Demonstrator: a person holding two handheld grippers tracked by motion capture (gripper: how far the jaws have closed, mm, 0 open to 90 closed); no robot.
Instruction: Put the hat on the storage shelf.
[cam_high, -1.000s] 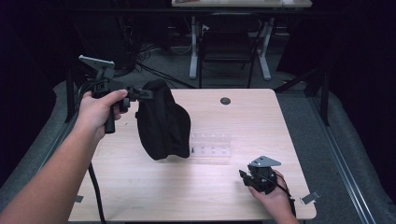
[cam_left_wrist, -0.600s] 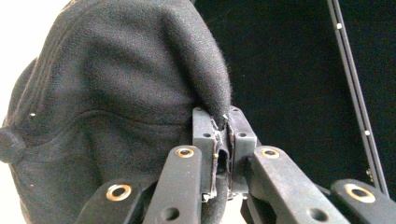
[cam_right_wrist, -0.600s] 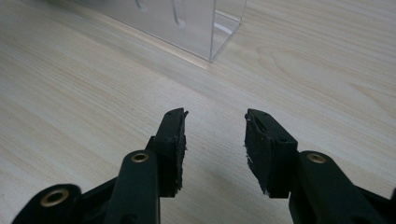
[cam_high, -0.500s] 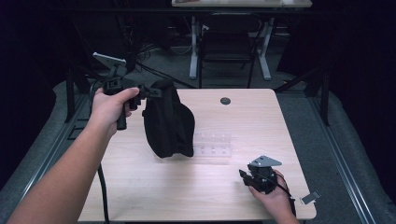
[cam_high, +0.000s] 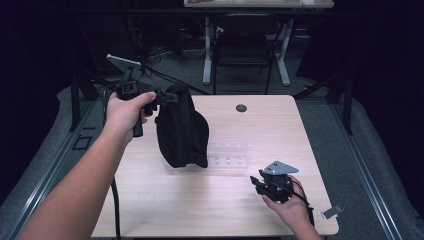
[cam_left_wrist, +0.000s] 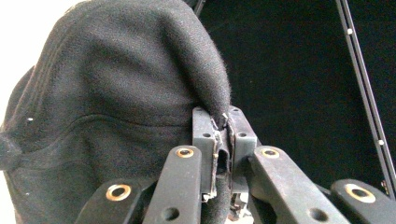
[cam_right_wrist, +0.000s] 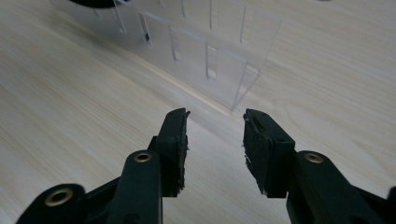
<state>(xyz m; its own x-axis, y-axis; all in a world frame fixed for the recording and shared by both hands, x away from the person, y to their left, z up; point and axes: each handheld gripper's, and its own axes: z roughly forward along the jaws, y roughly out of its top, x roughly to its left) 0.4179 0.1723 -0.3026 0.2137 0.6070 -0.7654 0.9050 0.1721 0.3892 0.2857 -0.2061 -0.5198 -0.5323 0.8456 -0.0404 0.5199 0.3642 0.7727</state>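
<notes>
Left gripper (cam_high: 170, 96) clamped tight on black fabric bag's (cam_high: 181, 131) top edge, bag hanging over table (cam_high: 165, 200) beside clear organizer (cam_high: 229, 154); keep pinch firm, lift straight up, right gripper (cam_high: 261, 184) empty, jaws just been closing, partly apart.

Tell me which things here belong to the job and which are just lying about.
In the job:
- black fleece cloth, hanging from the left gripper
- clear plastic compartment tray
- right gripper, jaws apart, just closing a little, nothing between them

Lying about:
- small dark round disc
- wooden table
</notes>
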